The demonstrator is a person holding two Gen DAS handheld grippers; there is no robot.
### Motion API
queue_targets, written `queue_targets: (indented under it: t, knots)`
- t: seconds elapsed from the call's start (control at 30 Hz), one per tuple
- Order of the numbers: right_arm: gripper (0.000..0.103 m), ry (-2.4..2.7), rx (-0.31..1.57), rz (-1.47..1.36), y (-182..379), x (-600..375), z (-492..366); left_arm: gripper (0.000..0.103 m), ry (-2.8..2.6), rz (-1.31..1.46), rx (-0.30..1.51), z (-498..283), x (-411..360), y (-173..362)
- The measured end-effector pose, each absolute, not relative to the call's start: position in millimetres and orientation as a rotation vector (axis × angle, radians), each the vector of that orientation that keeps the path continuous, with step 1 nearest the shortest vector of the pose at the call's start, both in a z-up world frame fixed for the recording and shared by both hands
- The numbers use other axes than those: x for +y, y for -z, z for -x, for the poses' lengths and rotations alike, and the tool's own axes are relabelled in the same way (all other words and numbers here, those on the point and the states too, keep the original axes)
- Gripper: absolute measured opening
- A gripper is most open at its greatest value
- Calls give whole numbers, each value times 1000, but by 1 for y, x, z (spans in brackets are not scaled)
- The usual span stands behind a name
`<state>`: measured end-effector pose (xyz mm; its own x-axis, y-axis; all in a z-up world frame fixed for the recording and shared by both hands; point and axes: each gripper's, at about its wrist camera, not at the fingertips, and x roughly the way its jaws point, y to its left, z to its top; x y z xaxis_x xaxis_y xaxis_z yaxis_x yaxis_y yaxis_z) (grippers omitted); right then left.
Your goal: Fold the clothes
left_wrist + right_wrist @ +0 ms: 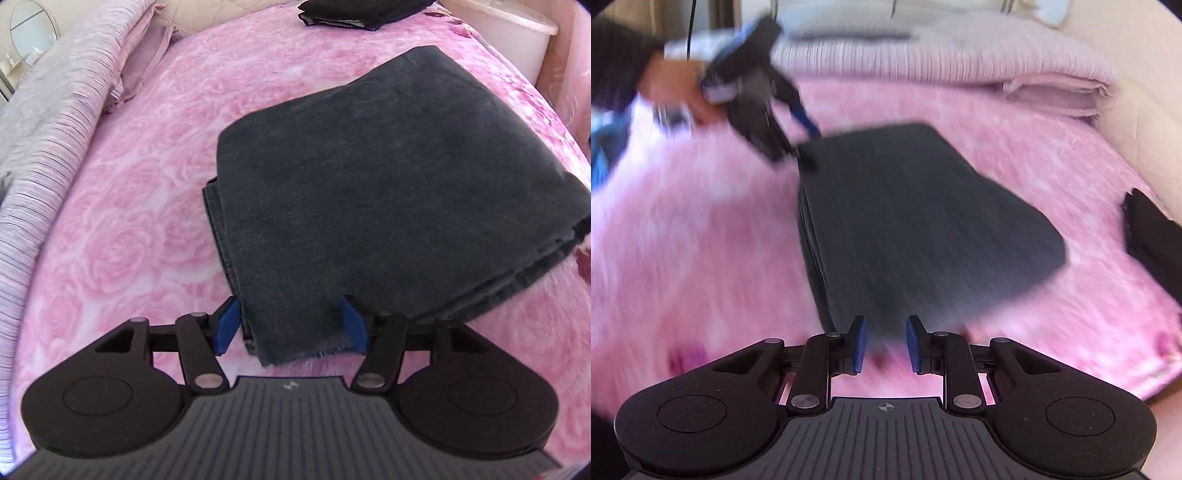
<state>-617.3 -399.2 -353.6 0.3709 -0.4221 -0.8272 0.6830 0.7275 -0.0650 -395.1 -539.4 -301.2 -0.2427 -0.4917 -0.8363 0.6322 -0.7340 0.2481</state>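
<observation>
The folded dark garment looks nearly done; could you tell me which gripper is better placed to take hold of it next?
Probably the left. The left gripper is open with its blue fingers either side of the dark garment's near corner. The right gripper is open short of it, and its view is motion-blurred.

L wrist cam sits low and close over the bed (pixel 122 206), facing the dark cloth (pixel 388 192) from its near corner. R wrist cam, blurred, looks across from another side; both share the cloth (pixel 916 221), left gripper (pixel 809 142) at 10 o'clock.
</observation>
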Motion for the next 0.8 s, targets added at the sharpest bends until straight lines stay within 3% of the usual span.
queue_targets:
  t: [0.23,0.3,0.37,0.43,0.63,0.73,0.77,0.8]
  knots:
    - [24,778,901,-442,369,-416,589,64,2038,-1271,160,388,-545,294]
    - [24,807,953,-418,356,-410,589,61,2036,-1275,134,384,-543,284]
    - [24,829,920,-411,338,-403,594,55,2021,-1301,78,383,-538,280]
    - [24,840,869,-412,330,-398,594,54,2005,-1343,51,385,-538,285]
    - [24,846,914,-456,369,-408,573,63,2007,-1386,27,387,-548,304]
    - [24,861,916,-464,360,-408,571,61,2020,-1373,27,381,-546,296]
    - [25,872,919,-462,355,-405,572,59,2029,-1381,-52,380,-538,293]
    - [36,887,926,-449,350,-400,574,59,2037,-1392,-157,379,-527,290]
